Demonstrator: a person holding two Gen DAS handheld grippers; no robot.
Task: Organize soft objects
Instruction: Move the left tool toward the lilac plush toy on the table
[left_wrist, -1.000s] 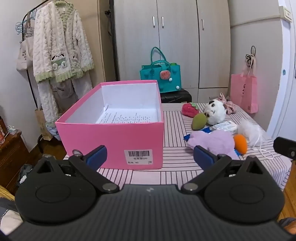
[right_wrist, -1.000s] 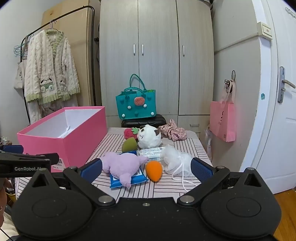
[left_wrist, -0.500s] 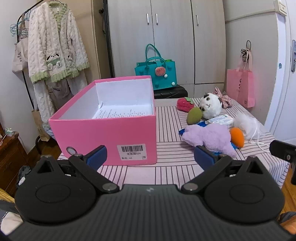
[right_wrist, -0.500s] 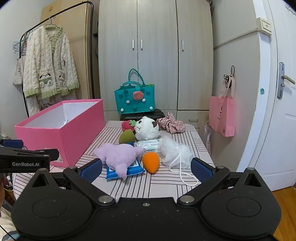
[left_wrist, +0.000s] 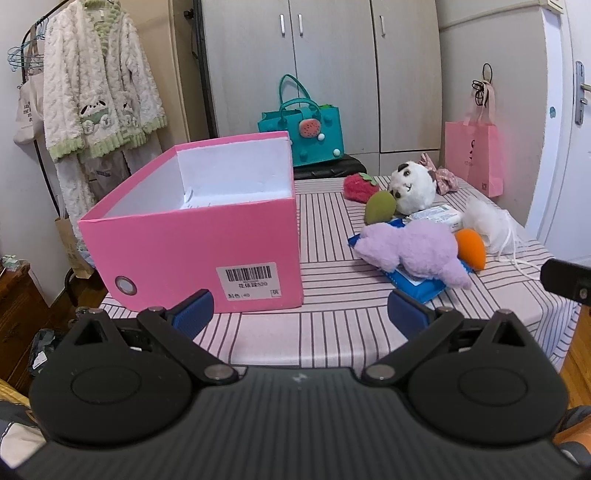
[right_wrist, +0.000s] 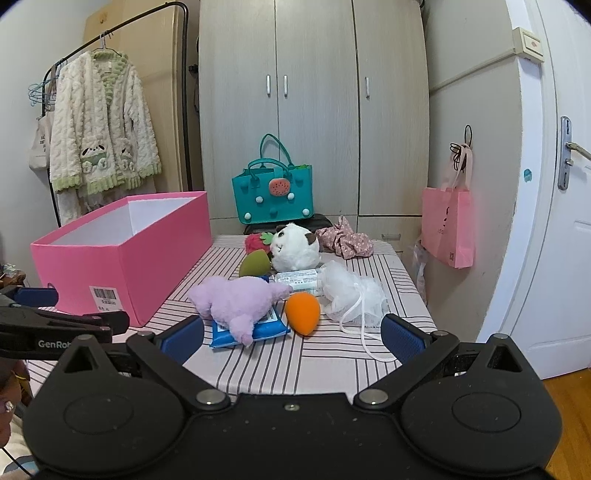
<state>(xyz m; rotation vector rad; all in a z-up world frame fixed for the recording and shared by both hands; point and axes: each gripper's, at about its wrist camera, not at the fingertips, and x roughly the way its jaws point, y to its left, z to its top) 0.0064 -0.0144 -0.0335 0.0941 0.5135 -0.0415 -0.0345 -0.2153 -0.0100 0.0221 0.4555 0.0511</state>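
Note:
An open pink box (left_wrist: 192, 236) (right_wrist: 122, 254) stands on the left of the striped table (left_wrist: 332, 325), holding only a paper sheet. To its right lie soft things: a purple plush (left_wrist: 410, 251) (right_wrist: 236, 299) on a blue packet (right_wrist: 266, 328), an orange sponge (left_wrist: 471, 249) (right_wrist: 302, 312), a green sponge (left_wrist: 380, 207) (right_wrist: 254, 263), a white panda plush (left_wrist: 412, 188) (right_wrist: 293, 253), a red strawberry plush (left_wrist: 358, 187), a white mesh pouf (left_wrist: 484, 225) (right_wrist: 351, 293) and a floral scrunchie (right_wrist: 345, 240). My left gripper (left_wrist: 300, 312) hangs open before the box's front. My right gripper (right_wrist: 291, 334) is open, short of the purple plush.
A white wipes pack (right_wrist: 297, 278) lies between the panda and the pouf. Behind the table stand a teal bag (right_wrist: 275, 195) and a wardrobe (right_wrist: 314, 92). A pink bag (right_wrist: 448, 230) hangs on the right wall; a clothes rack (right_wrist: 99, 122) is on the left.
Both grippers have drifted back and slightly lower; the table objects sit a bit farther off in the views. Both stay open and nothing on the table has moved.

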